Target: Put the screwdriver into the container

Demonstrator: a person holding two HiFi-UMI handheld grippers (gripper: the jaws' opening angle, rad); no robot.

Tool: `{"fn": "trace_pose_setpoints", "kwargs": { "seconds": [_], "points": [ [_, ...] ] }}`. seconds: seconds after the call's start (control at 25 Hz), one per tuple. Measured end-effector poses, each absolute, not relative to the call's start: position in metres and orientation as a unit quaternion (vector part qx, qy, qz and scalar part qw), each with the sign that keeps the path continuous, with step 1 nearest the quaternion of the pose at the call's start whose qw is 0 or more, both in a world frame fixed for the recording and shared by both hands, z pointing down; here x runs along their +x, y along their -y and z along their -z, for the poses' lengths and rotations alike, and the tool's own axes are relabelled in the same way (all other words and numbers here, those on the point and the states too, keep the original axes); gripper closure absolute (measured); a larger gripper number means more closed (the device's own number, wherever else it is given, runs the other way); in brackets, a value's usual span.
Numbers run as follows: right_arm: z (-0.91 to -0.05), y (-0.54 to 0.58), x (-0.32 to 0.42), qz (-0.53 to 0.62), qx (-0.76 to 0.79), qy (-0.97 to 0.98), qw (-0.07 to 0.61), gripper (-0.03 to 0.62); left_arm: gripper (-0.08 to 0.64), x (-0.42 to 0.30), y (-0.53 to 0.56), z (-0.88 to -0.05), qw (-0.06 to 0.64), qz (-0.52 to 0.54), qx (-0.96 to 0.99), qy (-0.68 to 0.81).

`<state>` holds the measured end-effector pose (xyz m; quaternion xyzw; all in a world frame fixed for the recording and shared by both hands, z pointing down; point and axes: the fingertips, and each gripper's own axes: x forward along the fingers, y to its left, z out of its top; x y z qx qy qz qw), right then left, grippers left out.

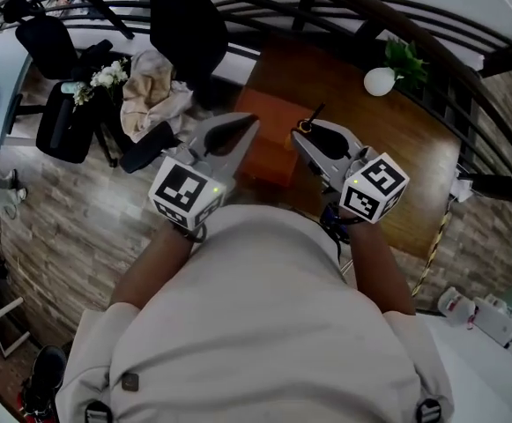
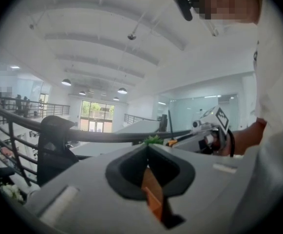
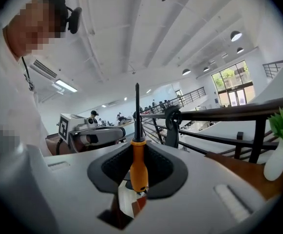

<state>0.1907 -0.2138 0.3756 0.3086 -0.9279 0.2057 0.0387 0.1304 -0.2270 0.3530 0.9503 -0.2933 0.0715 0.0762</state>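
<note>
The screwdriver (image 3: pixel 138 165) has an orange handle and a thin dark shaft that points up past the jaw tips. My right gripper (image 3: pixel 137 143) is shut on its handle. In the head view the right gripper (image 1: pixel 302 132) is held at chest height over the brown table (image 1: pixel 396 148), with the screwdriver (image 1: pixel 312 116) sticking out beyond its tips. The orange container (image 1: pixel 269 139) stands on the table, below and between both grippers. My left gripper (image 1: pixel 241 129) is shut with nothing in it, just left of the container. Through its jaw gap the left gripper view shows the orange container (image 2: pixel 153 194).
A white vase with a green plant (image 1: pixel 381 80) stands at the table's far right. A black railing (image 1: pixel 344 7) curves behind the table. Black chairs (image 1: pixel 62 86), a beige cloth (image 1: pixel 154 95) and white flowers (image 1: pixel 106 77) sit at the far left over a wooden floor.
</note>
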Motion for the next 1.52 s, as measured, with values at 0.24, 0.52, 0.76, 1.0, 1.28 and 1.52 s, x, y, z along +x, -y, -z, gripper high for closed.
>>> {"fn": "trace_pose_setpoints", "kwargs": {
  "seconds": [0.24,0.52,0.76,1.0,1.28,1.52],
  "points": [
    [-0.409,0.221,0.186,-0.228,0.264,0.934,0.072,0.509,0.557,0.120,0.227,-0.372,0.100,-0.075,0.932,0.341],
    [-0.450,0.229,0.175,-0.255,0.232,0.932,0.111,0.509,0.557,0.108,0.231,-0.394,0.123,-0.087,0.919,0.365],
    [-0.490,0.234,0.162,-0.270,0.215,0.927,0.145,0.509,0.557,0.101,0.241,-0.418,0.145,-0.096,0.916,0.362],
    [-0.529,0.236,0.155,-0.275,0.213,0.920,0.181,0.509,0.557,0.097,0.246,-0.448,0.160,-0.117,0.918,0.343],
    [-0.579,0.236,0.152,-0.290,0.215,0.904,0.229,0.509,0.557,0.090,0.250,-0.487,0.183,-0.150,0.918,0.318],
    [-0.611,0.232,0.147,-0.312,0.209,0.892,0.252,0.509,0.557,0.083,0.250,-0.524,0.209,-0.181,0.911,0.306]
  ]
}}
